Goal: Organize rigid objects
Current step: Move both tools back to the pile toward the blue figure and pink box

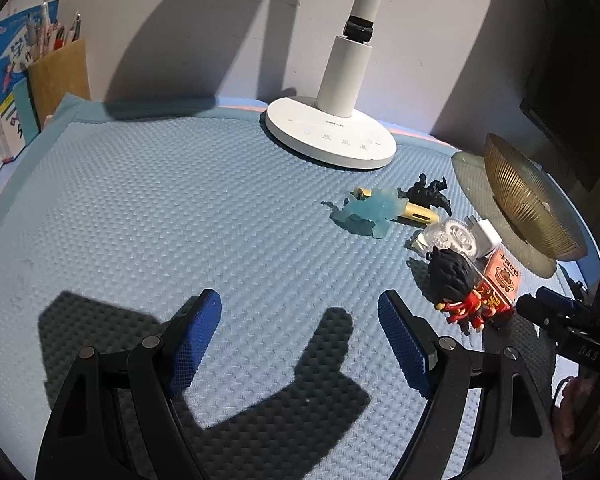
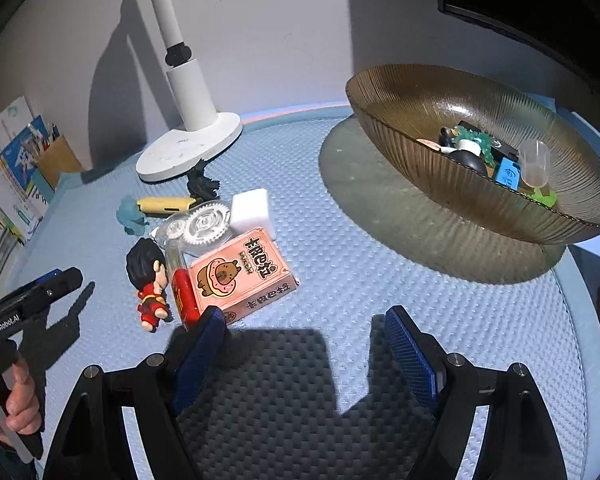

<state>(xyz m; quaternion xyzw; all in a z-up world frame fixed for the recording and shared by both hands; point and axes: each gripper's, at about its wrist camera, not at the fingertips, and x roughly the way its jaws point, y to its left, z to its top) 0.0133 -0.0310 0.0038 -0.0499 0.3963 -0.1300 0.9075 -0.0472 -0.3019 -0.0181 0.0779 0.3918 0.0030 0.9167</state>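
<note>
A heap of small objects lies on the blue mat: a pink carton (image 2: 244, 272), a black-haired figurine in red (image 2: 150, 280), a red tube (image 2: 186, 296), clear gears (image 2: 204, 224), a white cube (image 2: 252, 208), a yellow tube (image 2: 164, 205), a pale blue figure (image 2: 132, 216) and a black figure (image 2: 202, 182). My right gripper (image 2: 304, 320) is open just in front of the carton, with its left pad next to the carton's near corner and nothing between the pads. My left gripper (image 1: 300, 320) is open over bare mat, left of the figurine (image 1: 456, 284) and carton (image 1: 500, 284).
An amber ribbed glass bowl (image 2: 380, 80) at the right holds several small items. A white lamp base (image 1: 332, 136) stands at the back. A pen holder (image 1: 60, 76) and books sit at the far left. A person's hand (image 2: 16, 400) holds the left gripper's handle.
</note>
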